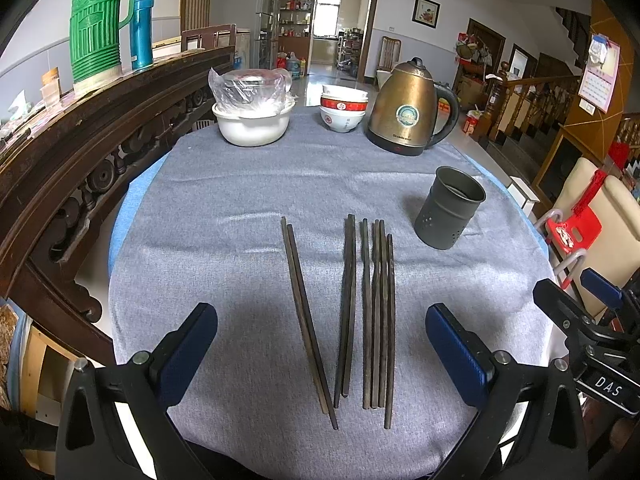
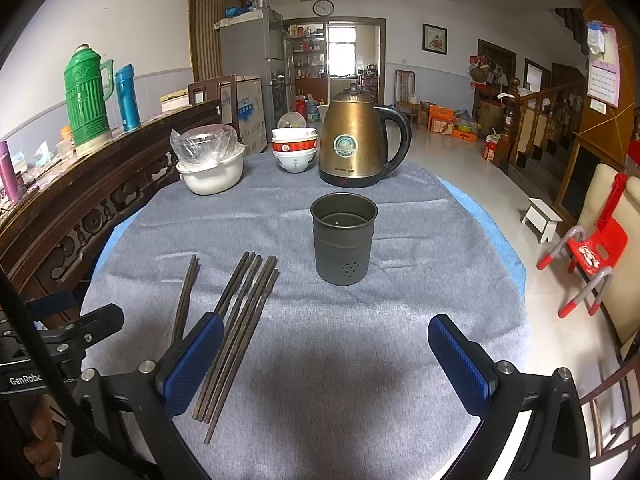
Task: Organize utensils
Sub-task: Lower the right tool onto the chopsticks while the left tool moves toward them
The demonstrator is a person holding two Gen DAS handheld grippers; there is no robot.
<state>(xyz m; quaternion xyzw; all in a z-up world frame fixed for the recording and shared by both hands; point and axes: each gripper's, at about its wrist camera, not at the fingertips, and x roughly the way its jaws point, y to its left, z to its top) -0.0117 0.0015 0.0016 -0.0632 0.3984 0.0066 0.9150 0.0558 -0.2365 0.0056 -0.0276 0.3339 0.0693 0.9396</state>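
Several dark chopsticks (image 1: 352, 312) lie side by side on the grey tablecloth (image 1: 224, 240), pointing away from me. A dark metal utensil holder (image 1: 450, 213) stands upright and empty to their right. My left gripper (image 1: 321, 350) is open and empty, low over the near ends of the chopsticks. In the right wrist view the chopsticks (image 2: 236, 328) lie at the left and the holder (image 2: 344, 238) stands straight ahead. My right gripper (image 2: 326, 358) is open and empty, with its left pad (image 2: 196, 360) over the chopsticks' near part.
A white pot (image 1: 251, 118) with a plastic-covered bowl, stacked bowls (image 1: 343, 110) and a brass kettle (image 1: 412, 110) stand at the table's far edge. A carved wooden sideboard (image 1: 80, 152) with a green thermos (image 1: 96, 24) runs along the left. A red chair (image 2: 592, 256) stands at the right.
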